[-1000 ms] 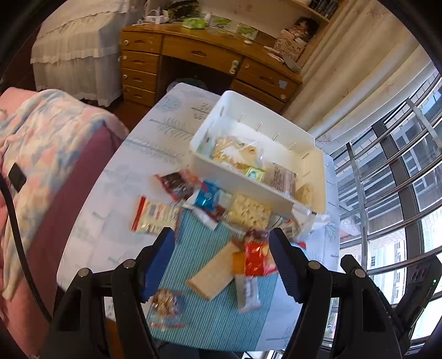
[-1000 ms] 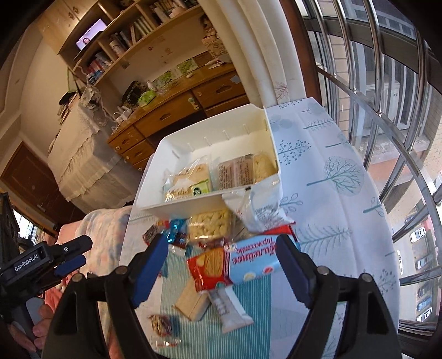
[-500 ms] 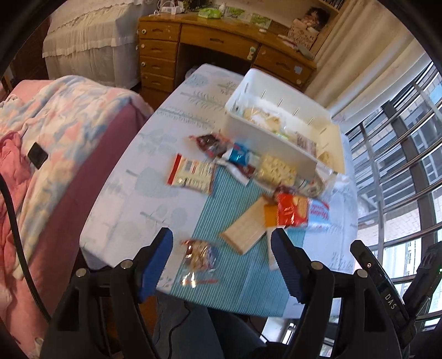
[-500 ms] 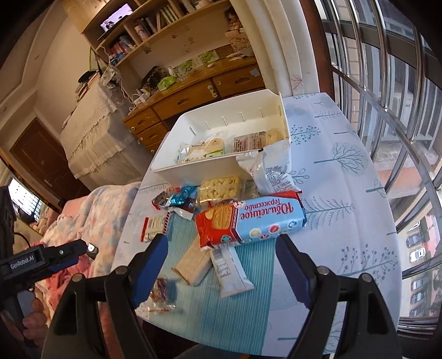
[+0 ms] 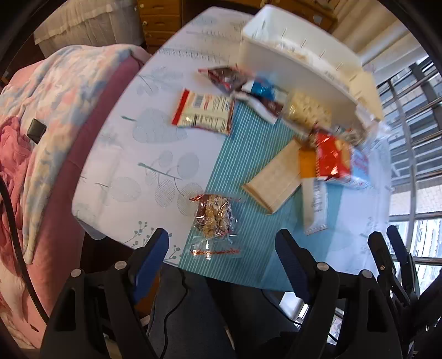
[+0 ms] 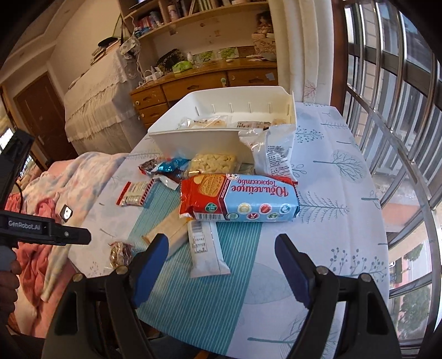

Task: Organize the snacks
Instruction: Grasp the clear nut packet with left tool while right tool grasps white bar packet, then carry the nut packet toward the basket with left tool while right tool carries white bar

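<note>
Covering table [image 6: 339, 171], tree-print cloth, striped mat [image 6: 204, 292]

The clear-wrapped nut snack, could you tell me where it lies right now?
In the left wrist view the clear-wrapped nut snack lies on the striped mat's near-left edge, left of the beige wafer pack.

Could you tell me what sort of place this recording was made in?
Most likely a bedroom or study in a home: a wooden desk with drawers under crowded bookshelves, a quilt-covered bed or sofa beside the table, and barred windows.
</note>
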Tool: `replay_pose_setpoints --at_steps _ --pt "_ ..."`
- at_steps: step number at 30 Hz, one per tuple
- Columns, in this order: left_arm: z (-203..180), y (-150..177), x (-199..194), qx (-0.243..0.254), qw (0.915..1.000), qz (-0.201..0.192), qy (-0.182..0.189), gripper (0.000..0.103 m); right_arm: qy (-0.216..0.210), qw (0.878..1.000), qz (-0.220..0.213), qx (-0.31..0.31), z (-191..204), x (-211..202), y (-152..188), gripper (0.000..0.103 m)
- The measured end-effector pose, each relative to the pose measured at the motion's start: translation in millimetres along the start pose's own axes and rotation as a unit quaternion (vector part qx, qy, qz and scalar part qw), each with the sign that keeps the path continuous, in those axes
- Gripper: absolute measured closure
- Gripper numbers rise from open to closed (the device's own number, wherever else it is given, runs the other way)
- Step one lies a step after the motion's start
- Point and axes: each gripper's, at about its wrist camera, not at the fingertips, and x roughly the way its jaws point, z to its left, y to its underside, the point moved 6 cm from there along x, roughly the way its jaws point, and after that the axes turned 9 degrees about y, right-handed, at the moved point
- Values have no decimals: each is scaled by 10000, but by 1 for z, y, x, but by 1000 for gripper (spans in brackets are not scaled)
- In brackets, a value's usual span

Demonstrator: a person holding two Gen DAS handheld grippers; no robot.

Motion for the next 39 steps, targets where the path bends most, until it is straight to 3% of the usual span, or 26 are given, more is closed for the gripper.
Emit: replay_pose_setpoints --at_steps 13,19,25,28,33,39 --pt "28 3 88 -257 9972 666 -232 24 -225 9976 276 -598 30 80 24 39" --pt "32 3 103 -306 9966 743 -159 24 -295 9953 389 -836 44 97 24 43" --pt "27 -2 108 -70 9964 780 -315 24 -196 9946 534 -866 51 107 24 55" --pt "17 -7 111 59 9953 859 -442 28 -105 9946 567 -863 53 108 21 60" --pt "12 -14 110 246 9935 955 -565 45 -7 9941 731 -795 54 110 18 61" --pt "13 -26 114 226 9903 1338 -286 47 158 9911 1182 -599 56 113 15 62"
